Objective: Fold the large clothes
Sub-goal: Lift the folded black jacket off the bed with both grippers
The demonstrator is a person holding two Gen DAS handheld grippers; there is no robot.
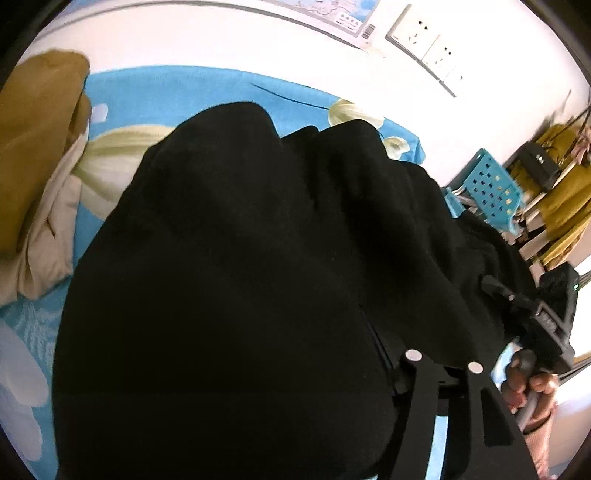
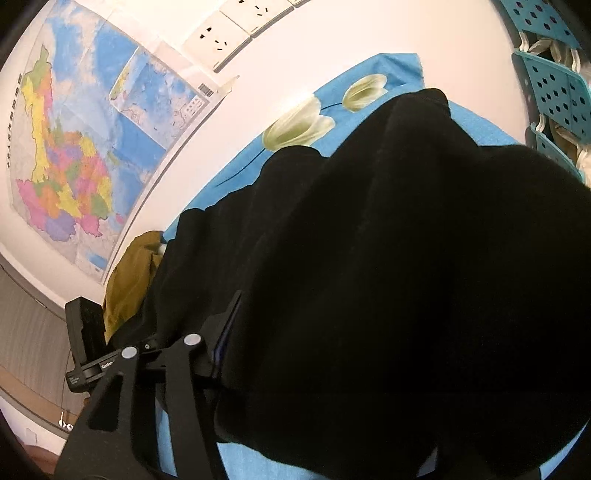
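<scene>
Closest in, the left claw (image 1: 436, 373) and the right claw (image 2: 207, 354) each reach into the near edge of a black garment (image 1: 240, 258); cloth hides the tips, so I cannot tell whether either grips. Lifted and draped before both claws, it looks mid-fold, with flattening left. Beyond lies the blue tulip-print bedsheet (image 1: 166, 88), olive clothes (image 1: 33, 147) to one side, then the wall map (image 2: 74, 158), sockets (image 1: 417, 31) and teal baskets (image 2: 554, 96).

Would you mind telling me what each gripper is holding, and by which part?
It cannot be told: the black garment covers the jaws in both wrist views.
</scene>
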